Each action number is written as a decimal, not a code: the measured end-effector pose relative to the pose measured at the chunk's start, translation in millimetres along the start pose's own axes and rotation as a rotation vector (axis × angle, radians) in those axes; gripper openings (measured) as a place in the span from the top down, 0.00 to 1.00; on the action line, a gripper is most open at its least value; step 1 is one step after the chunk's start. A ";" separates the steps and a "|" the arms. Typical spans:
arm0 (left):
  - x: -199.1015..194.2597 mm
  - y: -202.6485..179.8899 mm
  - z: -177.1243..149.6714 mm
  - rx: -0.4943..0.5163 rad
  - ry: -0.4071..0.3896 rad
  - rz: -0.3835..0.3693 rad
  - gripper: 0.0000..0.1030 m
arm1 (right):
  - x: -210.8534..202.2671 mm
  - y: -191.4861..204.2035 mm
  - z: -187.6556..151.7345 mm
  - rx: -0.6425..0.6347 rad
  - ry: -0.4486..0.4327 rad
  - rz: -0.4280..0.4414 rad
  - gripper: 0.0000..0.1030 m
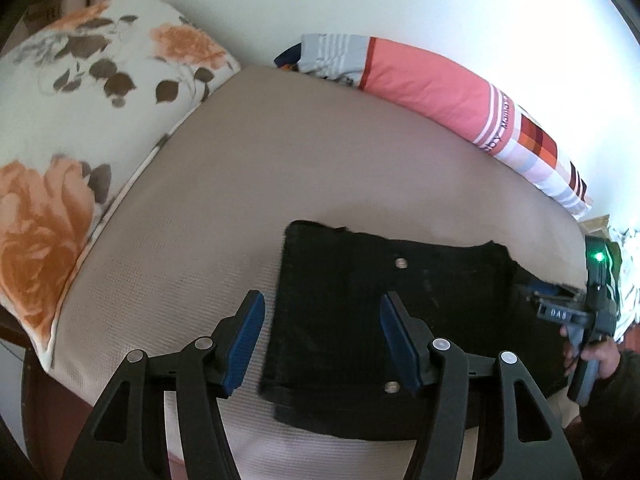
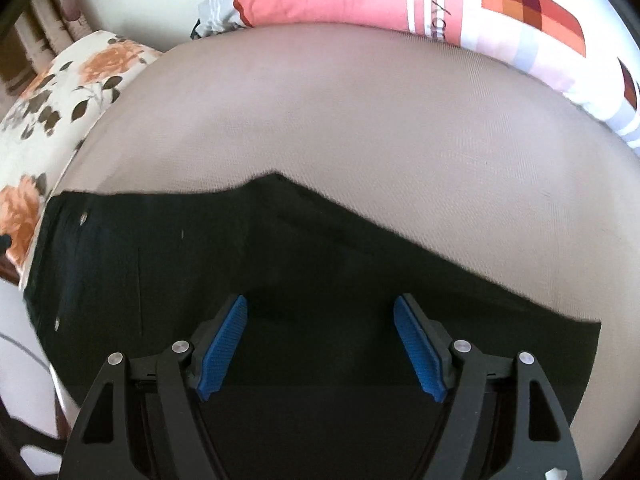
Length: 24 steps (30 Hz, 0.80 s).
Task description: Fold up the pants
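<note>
Black pants [image 1: 360, 320] lie flat on a beige bed sheet [image 1: 280, 160], waistband end to the left with two metal buttons showing. My left gripper [image 1: 322, 340] is open and empty, hovering over the pants' left edge at the waistband. My right gripper [image 2: 320, 344] is open and empty above the middle of the pants [image 2: 280, 260], near the crotch peak. The right gripper also shows in the left wrist view [image 1: 576, 308], held in a hand at the pants' right end.
A floral pillow [image 1: 80, 120] lies at the bed's left end. A pink and checked pillow [image 1: 460, 100] lies along the white wall behind. Bare beige sheet [image 2: 360, 120] lies beyond the pants. The bed's left edge drops off near the waistband.
</note>
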State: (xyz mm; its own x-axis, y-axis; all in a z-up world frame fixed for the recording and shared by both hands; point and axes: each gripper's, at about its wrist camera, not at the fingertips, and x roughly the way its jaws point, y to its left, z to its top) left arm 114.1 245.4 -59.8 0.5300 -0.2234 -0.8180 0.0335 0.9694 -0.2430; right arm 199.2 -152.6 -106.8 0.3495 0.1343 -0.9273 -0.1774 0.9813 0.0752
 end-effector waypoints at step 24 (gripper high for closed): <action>110.3 90.7 23.2 -0.212 0.415 -0.636 0.42 | -64.8 7.9 25.6 0.160 -0.063 0.012 0.29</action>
State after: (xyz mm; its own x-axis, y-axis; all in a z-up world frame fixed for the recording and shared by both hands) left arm 195.3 311.0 -160.1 0.1024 -0.7884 -0.6065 0.0398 0.6125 -0.7895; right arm 198.8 -150.0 -36.8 0.4058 0.1494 -0.9017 -0.0349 0.9884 0.1480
